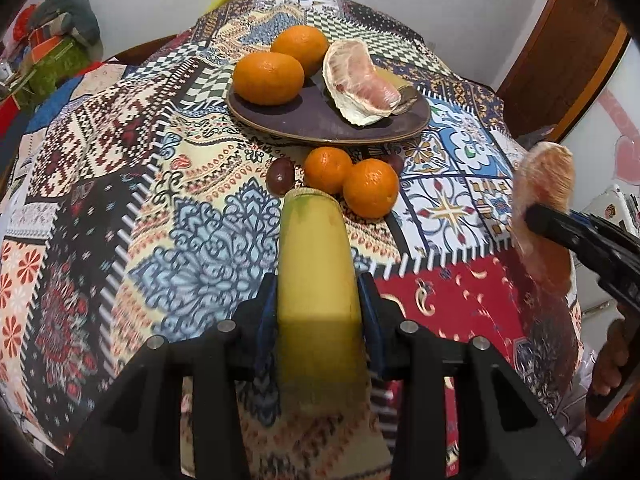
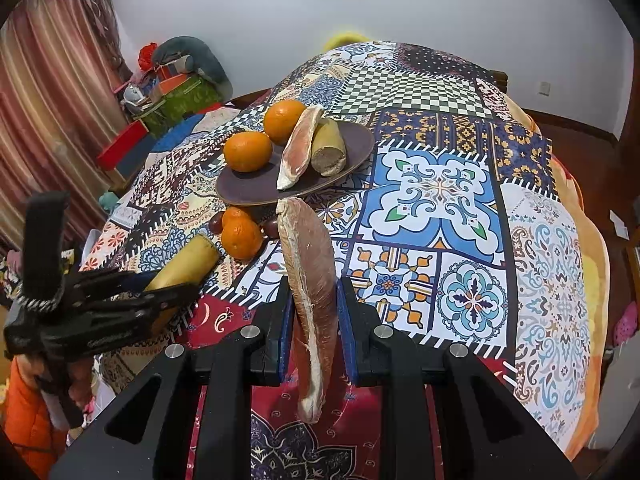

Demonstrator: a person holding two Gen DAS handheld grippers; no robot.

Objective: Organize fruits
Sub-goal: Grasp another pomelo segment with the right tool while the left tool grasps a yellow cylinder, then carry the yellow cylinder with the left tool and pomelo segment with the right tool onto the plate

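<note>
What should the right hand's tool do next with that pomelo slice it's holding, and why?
Probably carry the pomelo wedge forward and set it on the purple plate. The right gripper has its jaws shut on the wedge, held above the tablecloth, and the plate already holds another wedge, two oranges and a banana piece, with bare room at its near edge.

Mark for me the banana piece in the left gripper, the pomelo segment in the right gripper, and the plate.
banana piece [image 1: 318, 264], left wrist view, on its yellow skin.
pomelo segment [image 2: 314, 272], right wrist view, on its pink flesh.
plate [image 2: 240, 190], right wrist view, on its bare near part.
</note>
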